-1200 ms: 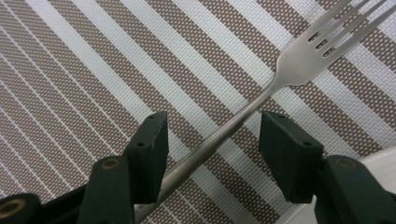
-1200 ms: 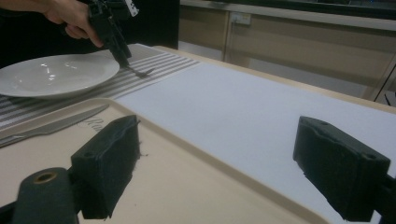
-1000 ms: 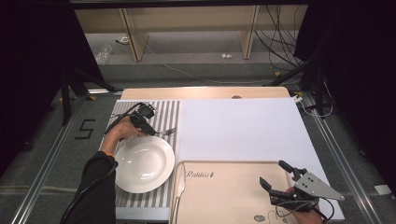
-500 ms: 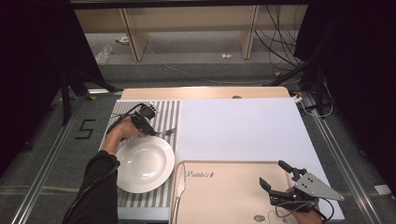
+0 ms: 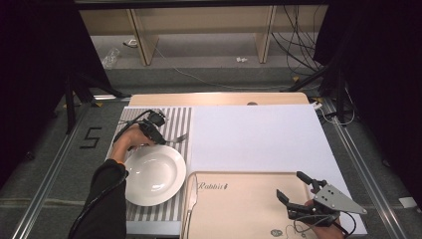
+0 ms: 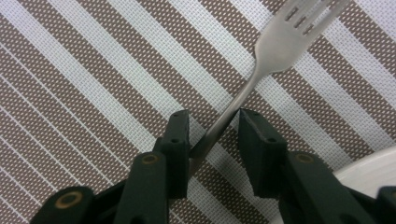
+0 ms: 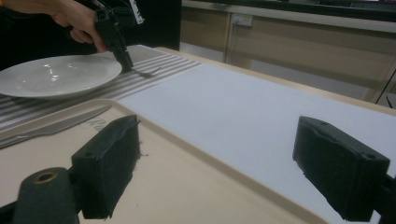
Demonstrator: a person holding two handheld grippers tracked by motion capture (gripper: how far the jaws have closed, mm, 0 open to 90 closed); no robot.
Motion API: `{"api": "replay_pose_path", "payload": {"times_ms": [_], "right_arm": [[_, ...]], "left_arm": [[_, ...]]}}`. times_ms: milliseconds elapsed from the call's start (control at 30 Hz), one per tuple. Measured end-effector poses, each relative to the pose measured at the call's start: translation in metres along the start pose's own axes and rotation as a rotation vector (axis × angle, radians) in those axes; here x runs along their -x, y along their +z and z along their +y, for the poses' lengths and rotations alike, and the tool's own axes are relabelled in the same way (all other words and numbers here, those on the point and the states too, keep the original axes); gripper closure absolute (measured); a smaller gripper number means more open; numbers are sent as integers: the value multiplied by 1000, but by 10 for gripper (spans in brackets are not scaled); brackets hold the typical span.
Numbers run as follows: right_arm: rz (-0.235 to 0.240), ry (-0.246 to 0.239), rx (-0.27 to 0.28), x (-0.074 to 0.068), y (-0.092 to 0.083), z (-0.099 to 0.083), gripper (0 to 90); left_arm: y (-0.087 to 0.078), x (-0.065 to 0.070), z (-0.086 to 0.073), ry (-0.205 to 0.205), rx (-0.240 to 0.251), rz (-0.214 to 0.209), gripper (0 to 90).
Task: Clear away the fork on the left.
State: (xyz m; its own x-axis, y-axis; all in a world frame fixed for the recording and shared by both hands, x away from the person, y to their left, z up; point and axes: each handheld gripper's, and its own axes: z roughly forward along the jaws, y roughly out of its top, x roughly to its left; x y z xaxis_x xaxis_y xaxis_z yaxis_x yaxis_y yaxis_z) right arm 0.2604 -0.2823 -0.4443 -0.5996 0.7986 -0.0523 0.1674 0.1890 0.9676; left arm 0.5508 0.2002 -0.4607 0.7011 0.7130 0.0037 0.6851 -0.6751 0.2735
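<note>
You're working at the table (image 5: pixel 259 134), white sheet on the far right, striped placemat (image 5: pixel 179 122) on the left, tan tray (image 5: pixel 239 209) nearest you. On the placemat the white plate (image 5: pixel 154 174) is sitting with a knife (image 5: pixel 191 201) just beside it at the tray's edge. Your right gripper (image 5: pixel 296 191) is hovering over the tray, jaws spread wide, holding nothing. Your left gripper (image 6: pixel 212 135) is working the fork (image 6: pixel 275 46), lying flat on the placemat just beyond the plate; its jaws have just been closing, handle between them, one pad touching, the other a hair off. Step looks like the fork pickup; next you're needing to finish the squeeze, then lift straight up clear of the plate rim
</note>
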Motion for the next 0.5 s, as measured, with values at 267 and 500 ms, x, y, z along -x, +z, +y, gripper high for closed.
{"api": "replay_pose_path", "payload": {"times_ms": [267, 500], "right_arm": [[3, -4, -2, 0, 0, 0, 158], [8, -2, -6, 0, 0, 0, 159]], "left_arm": [[0, 4, 1, 39, -3, -10, 753], [0, 5, 0, 51, 5, -15, 833]]}}
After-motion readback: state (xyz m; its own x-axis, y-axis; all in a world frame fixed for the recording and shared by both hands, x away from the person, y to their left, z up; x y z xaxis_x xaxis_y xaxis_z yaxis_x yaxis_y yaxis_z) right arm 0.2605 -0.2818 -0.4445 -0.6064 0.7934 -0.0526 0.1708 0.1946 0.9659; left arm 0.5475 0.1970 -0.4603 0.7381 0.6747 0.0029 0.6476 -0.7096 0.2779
